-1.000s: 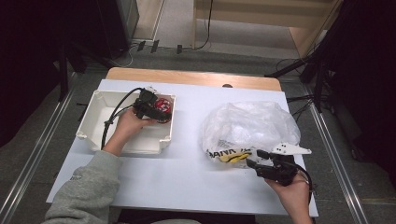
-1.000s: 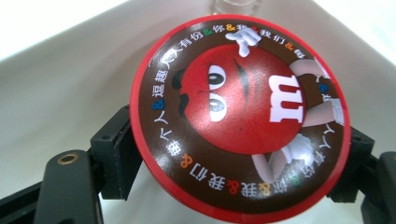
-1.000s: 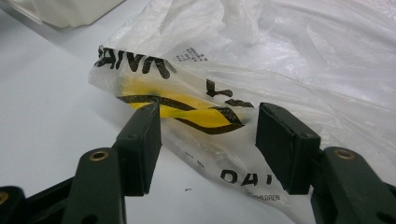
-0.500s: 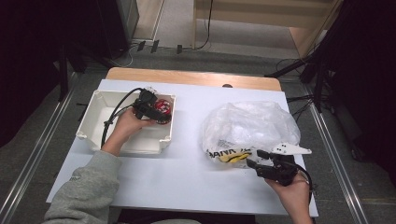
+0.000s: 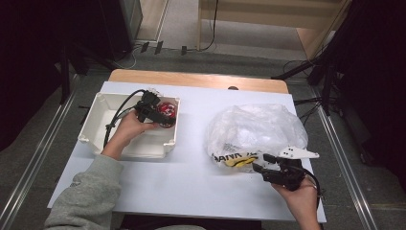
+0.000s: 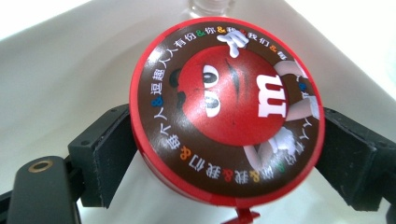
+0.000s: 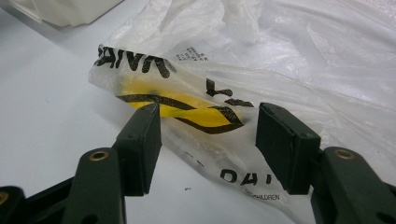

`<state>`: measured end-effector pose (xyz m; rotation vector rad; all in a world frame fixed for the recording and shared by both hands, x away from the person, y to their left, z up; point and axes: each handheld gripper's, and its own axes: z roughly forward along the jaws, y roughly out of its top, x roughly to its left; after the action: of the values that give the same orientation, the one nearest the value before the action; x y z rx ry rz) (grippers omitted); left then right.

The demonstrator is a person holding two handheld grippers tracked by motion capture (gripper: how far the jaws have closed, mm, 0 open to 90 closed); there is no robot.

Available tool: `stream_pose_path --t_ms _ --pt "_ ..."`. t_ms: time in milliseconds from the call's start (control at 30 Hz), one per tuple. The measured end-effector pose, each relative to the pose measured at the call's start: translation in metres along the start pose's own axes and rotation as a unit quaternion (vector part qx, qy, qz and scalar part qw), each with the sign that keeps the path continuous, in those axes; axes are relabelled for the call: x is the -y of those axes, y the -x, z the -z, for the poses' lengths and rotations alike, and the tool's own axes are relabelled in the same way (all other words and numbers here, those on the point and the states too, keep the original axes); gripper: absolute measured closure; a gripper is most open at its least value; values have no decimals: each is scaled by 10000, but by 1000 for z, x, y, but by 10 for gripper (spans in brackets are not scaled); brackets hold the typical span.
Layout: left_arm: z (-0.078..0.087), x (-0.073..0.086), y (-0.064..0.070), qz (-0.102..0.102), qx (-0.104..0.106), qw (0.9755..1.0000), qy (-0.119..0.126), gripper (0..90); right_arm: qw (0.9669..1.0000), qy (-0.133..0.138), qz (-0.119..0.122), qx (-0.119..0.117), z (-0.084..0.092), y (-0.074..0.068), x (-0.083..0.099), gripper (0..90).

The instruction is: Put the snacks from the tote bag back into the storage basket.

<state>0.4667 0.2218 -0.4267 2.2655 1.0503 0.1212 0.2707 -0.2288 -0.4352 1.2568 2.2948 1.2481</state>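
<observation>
Little has shifted since the earlier frames: both hands sit where they were, and the left claw (image 5: pixel 165 115) has just been opening around the round red M&M's tin (image 6: pixel 226 109). In the left gripper view the tin lies between the two black pads, its printed lid facing the camera; the left pad stands right at the tin's rim at 9 o'clock and the right pad at 3 o'clock, spread as wide as they go, and whether they press on the rim cannot be told. Beneath and around the tin is the pale inner wall of the white plastic bin (image 5: pixel 93 125). In the high view that bin rests at about 9 o'clock on the white table (image 5: pixel 191 177), and the tin shows red in its far right corner, with the left hand (image 5: pixel 127 129) reaching in over the near wall.

At about 4 o'clock on the table lies a crumpled clear plastic bag (image 5: pixel 258 127) with black lettering and a yellow patch. The right claw (image 7: pixel 208 144) points at the bag's near edge; its jaws are spread apart, with the printed yellow fold (image 7: pixel 187 112) lying just beyond and between the pads, not pinched. The right hand (image 5: pixel 299 194) holds that gripper low over the table's near right corner.
</observation>
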Motion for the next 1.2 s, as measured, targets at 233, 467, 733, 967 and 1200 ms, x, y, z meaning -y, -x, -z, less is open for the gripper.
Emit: stream_pose_path --t_ms 233,467,733,967,1200 --pt "10 0 3 -29 -17 10000 27 133 10000 6 7 0 0 0 -1 420" --pt "17 2 6 -57 -76 9999 40 139 10000 29 24 -4 -1 0 -2 420" --pt "29 6 4 28 -36 9998 170 154 10000 24 35 -4 -1 1 -3 420" --pt "36 12 6 -33 -58 9999 98 174 10000 22 77 2 -2 1 -5 421" --pt "49 21 7 -17 -34 9997 259 282 10000 22 84 -19 -4 1 -7 421"
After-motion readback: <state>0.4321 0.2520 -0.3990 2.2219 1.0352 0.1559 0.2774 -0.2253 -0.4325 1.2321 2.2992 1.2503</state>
